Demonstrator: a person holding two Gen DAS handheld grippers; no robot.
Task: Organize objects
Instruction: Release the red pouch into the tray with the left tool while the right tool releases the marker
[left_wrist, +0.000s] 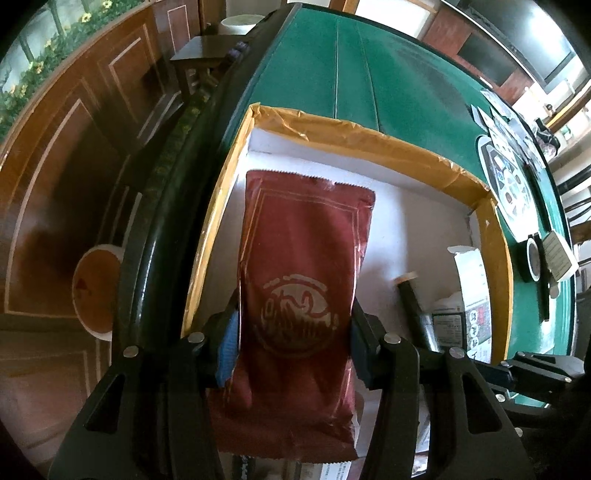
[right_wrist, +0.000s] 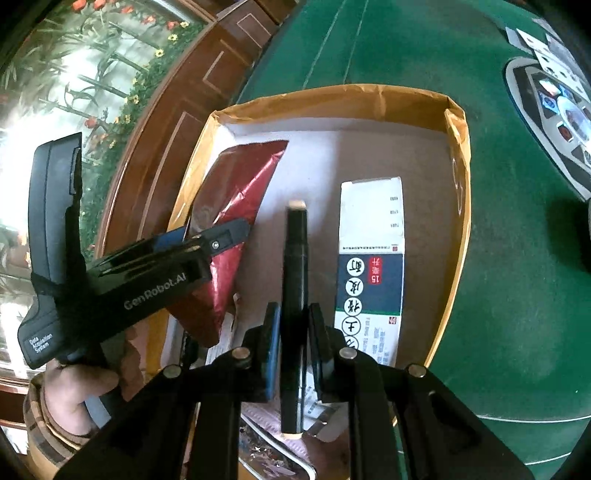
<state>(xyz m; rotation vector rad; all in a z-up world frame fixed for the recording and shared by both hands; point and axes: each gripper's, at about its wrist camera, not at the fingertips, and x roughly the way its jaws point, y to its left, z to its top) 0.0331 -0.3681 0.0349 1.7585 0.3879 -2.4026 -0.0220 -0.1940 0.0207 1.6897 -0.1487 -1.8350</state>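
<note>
Left wrist view: the left hand-held gripper (left_wrist: 293, 332) is clamped on a dark red pouch (left_wrist: 303, 266), its blue-padded fingers (left_wrist: 227, 341) pressing the pouch's two long edges. The pouch hangs over the left part of an open box (left_wrist: 369, 134) with a tan taped rim and a white inside. The box sits on the green tabletop (left_wrist: 332, 55). Lower right inside the box lie a black tube (left_wrist: 412, 302) and a white carton (left_wrist: 471, 291) with printed text, the tube just left of the carton. A round patterned panel (left_wrist: 511, 184) is set in the tabletop beyond the box's right wall.

Right wrist view: the right hand-held gripper (right_wrist: 293, 347) is closed on the black tube (right_wrist: 295, 288), which points away along the fingers over the middle of the box (right_wrist: 458, 221). The carton (right_wrist: 371, 258) lies flat on the box floor just right of the tube. To the left, the left hand-held gripper (right_wrist: 218, 242) grips the pouch (right_wrist: 236, 206) at a slant beside the box's left wall. The person's hand (right_wrist: 74, 387) wraps its handle.
</note>
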